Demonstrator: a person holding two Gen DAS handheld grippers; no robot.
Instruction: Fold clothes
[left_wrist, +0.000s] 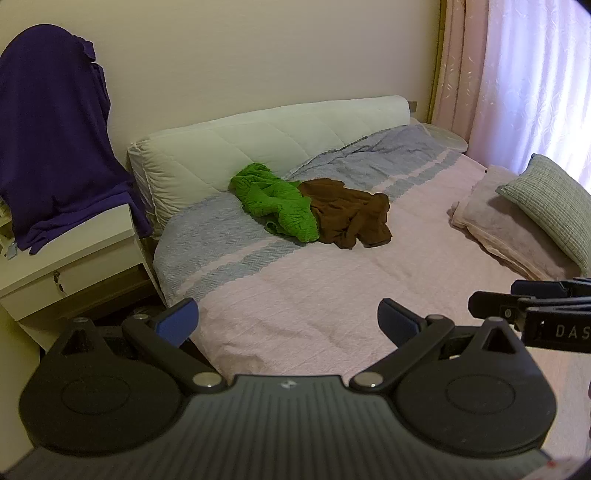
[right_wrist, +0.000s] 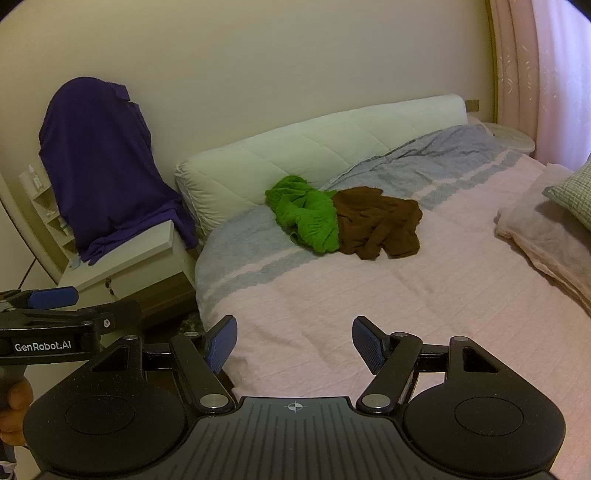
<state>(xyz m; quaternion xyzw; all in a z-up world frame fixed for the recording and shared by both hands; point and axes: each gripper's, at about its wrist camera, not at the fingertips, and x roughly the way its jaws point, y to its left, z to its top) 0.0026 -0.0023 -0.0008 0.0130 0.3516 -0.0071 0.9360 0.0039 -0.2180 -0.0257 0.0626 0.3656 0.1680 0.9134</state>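
Observation:
A crumpled green knit garment (left_wrist: 277, 203) (right_wrist: 308, 214) lies on the bed next to a crumpled brown garment (left_wrist: 349, 212) (right_wrist: 376, 221), the two touching near the white headboard. My left gripper (left_wrist: 288, 321) hangs open over the bed's near edge, far short of the clothes, nothing between its blue pads. My right gripper (right_wrist: 293, 343) is open too, also empty, over the pink bedspread (right_wrist: 406, 306). Each gripper shows at the side of the other's view: the right one (left_wrist: 491, 306), the left one (right_wrist: 92, 306).
A purple cloth (left_wrist: 48, 140) drapes over something on a white nightstand (left_wrist: 74, 269) left of the bed. Folded pinkish blanket (left_wrist: 509, 229) and a checked pillow (left_wrist: 550, 206) sit at the right. Pink curtains (left_wrist: 517, 74) hang behind. A hand (right_wrist: 14, 410) holds the left gripper's handle.

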